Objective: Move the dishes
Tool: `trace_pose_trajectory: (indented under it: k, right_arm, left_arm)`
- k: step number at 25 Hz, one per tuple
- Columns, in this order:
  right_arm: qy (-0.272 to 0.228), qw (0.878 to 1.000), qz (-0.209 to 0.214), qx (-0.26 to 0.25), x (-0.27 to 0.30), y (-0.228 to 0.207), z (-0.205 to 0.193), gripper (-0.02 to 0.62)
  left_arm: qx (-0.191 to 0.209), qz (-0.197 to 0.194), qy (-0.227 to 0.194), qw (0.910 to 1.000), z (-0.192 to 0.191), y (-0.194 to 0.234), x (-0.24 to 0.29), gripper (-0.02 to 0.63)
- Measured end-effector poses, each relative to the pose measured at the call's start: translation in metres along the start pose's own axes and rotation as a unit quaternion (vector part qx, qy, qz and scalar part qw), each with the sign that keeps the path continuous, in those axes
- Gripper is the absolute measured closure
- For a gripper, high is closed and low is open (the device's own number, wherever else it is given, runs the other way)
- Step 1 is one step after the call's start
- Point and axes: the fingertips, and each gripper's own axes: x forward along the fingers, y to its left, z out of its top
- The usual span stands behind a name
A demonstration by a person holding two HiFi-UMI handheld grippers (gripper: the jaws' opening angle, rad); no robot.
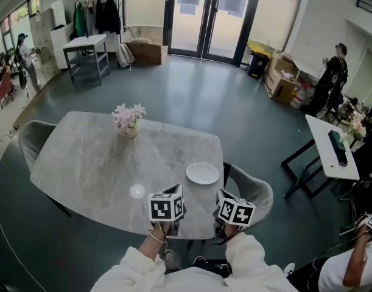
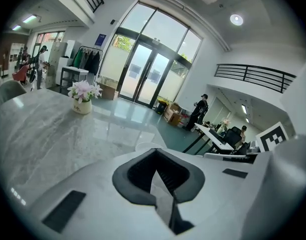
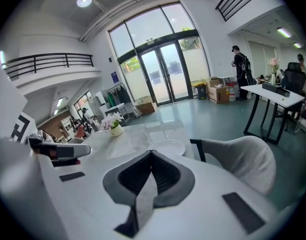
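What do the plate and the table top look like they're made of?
The plate is plain white and smooth with a slight sheen, probably glazed ceramic, though melamine can't be ruled out. The table is grey with pale veining and glossy reflections, so polished marble or a marble-look slab.
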Motion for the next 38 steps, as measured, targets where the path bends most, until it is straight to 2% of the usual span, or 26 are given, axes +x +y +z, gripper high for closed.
trace_pose_trajectory:
  k: [8,17,22,30,38]
  right_arm:
    - [-0.022,0.999,0.034,-0.013,-0.010,0.007,0.013,0.537]
    - [-0.030,0.999,0.044,0.000,-0.042,-0.029,0.006,0.537]
    - [-0.031,0.998,0.054,0.012,-0.057,-0.049,-0.002,0.537]
    - [-0.030,0.996,0.083,0.017,-0.067,-0.048,-0.008,0.537]
    - [-0.019,0.995,0.095,0.008,-0.064,-0.042,-0.007,0.538]
  left_arm:
    - [-0.014,0.022,-0.012,0.9996,-0.001,-0.005,-0.006,0.598]
    - [0.000,0.025,-0.005,0.9997,-0.023,-0.061,0.003,0.598]
    - [0.021,0.027,0.001,0.9994,-0.037,-0.092,0.004,0.598]
    - [0.024,0.044,0.000,0.9987,-0.044,-0.102,-0.001,0.598]
    - [0.023,0.049,-0.003,0.9986,-0.042,-0.100,-0.001,0.598]
